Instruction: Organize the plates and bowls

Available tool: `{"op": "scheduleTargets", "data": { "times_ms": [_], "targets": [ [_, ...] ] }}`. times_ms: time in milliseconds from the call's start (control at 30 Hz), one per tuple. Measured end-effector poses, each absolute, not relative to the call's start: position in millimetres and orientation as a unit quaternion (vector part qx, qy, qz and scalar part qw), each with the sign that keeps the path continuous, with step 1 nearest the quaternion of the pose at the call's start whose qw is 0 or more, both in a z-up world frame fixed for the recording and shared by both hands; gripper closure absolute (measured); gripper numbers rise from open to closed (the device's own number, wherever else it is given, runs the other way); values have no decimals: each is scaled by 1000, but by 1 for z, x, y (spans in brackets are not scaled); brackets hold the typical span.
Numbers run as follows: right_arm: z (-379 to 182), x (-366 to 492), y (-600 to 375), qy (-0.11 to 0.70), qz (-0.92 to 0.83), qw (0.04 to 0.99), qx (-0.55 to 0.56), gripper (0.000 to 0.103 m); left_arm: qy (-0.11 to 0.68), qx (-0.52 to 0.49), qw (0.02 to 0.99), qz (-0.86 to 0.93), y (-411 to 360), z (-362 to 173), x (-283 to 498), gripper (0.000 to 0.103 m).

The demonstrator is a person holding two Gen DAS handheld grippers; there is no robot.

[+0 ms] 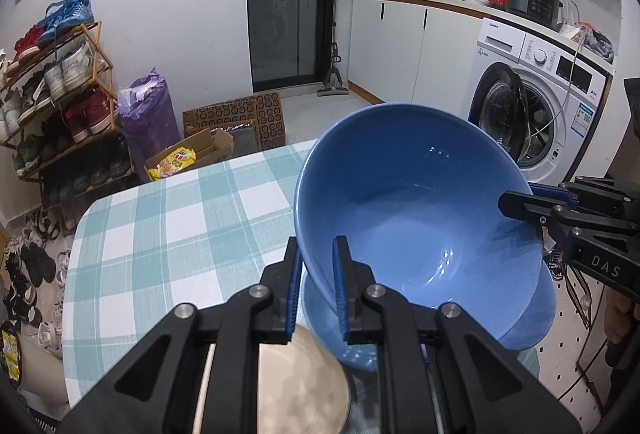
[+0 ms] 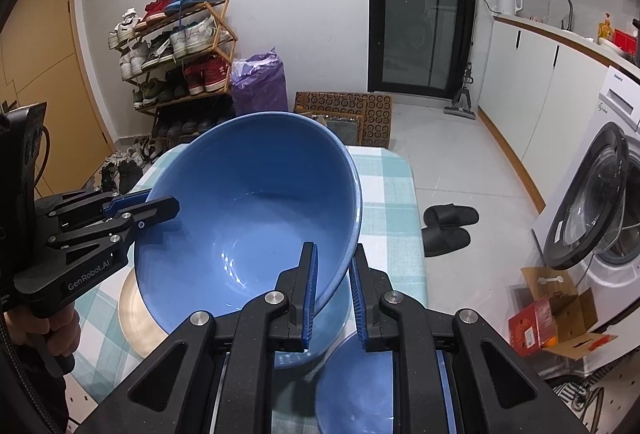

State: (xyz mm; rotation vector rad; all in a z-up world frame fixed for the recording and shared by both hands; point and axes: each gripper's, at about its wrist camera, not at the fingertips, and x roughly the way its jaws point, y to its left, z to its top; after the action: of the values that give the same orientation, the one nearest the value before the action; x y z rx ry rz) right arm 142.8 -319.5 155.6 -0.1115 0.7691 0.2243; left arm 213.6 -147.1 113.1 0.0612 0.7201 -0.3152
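Note:
I hold a large blue bowl tilted above the checked tablecloth, one gripper on each side. My left gripper is shut on the rim of the bowl's left side. My right gripper is shut on the rim opposite. Below the bowl lie a beige plate and a second blue dish, both partly hidden by the fingers and the bowl.
A shoe rack and a purple bag stand past the table's far left. A washing machine with its door open is on the right. Black slippers and an open cardboard box lie on the floor.

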Motion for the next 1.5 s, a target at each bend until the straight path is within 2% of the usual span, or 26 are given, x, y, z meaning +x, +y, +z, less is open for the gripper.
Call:
{"op": "scheduleTargets", "data": {
  "times_ms": [1500],
  "targets": [
    [56, 175, -302, 448, 96, 885, -78, 87, 420, 36, 896, -136, -153, 29, 231, 90]
  ]
}}
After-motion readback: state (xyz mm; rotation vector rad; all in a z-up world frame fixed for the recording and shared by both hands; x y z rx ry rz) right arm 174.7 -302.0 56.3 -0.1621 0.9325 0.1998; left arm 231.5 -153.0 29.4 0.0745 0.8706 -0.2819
